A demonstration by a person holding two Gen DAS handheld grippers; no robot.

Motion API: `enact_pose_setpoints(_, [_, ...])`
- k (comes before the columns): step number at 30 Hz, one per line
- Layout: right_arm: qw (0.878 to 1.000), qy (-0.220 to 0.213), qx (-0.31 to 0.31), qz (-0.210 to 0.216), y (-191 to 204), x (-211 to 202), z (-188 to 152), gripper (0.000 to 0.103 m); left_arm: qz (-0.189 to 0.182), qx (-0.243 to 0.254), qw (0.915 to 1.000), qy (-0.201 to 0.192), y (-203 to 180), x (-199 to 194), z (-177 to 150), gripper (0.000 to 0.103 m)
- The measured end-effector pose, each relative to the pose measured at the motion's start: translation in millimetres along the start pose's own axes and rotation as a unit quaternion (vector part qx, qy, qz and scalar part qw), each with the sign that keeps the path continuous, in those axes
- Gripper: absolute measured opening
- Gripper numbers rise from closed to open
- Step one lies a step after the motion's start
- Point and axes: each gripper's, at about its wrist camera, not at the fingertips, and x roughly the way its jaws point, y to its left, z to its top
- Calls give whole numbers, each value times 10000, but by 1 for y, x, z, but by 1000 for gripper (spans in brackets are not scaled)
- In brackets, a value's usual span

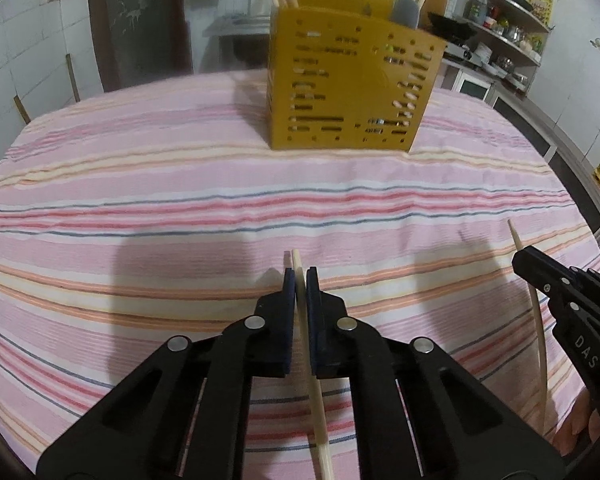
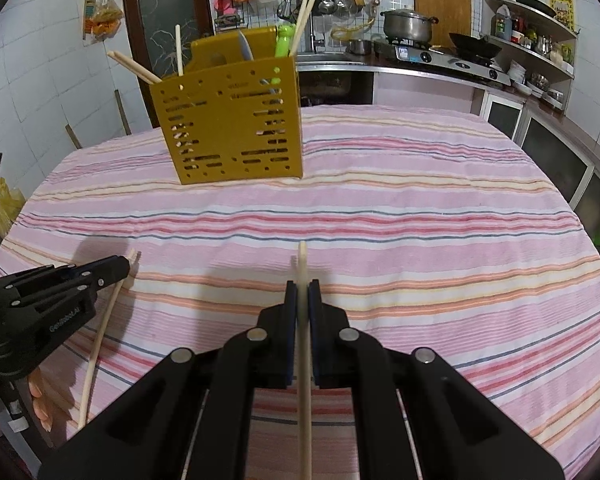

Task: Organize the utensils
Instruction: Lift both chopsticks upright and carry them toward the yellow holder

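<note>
Left tool and right tool each clamp a chopstick near its tip; long ends could swing and snag the caddy rim.

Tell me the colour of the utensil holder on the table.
Mustard yellow, with slotted cut-outs. The utensil holder shows best in the right wrist view.

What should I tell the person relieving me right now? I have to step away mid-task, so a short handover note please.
Left gripper: shut on a chopstick, tip poking out ahead of the pads.
Right gripper: shut on a second chopstick, held the same way.
The yellow utensil holder stands at the far side of the striped tablecloth; it already holds several chopsticks, a knife and a green-handled tool.
Done: both chopsticks gripped.
Left: carry both to the holder and drop them in. No other loose utensils are visible on the cloth.
</note>
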Motion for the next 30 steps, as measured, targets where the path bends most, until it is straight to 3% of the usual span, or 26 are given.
enact_pose_setpoints(15, [9967, -752, 176, 237, 6, -41, 11, 6, 310, 23, 9932, -1122, 18, -78, 6, 4])
enact_pose_setpoints(23, [9900, -1355, 242, 298, 6, -68, 17, 6, 453, 43, 9833, -1763, 22, -116, 6, 4])
enact_pose_setpoints(30, [9799, -1985, 43, 193, 16, -91, 18, 6, 616, 221, 9689, -2387, 14, -148, -4, 4])
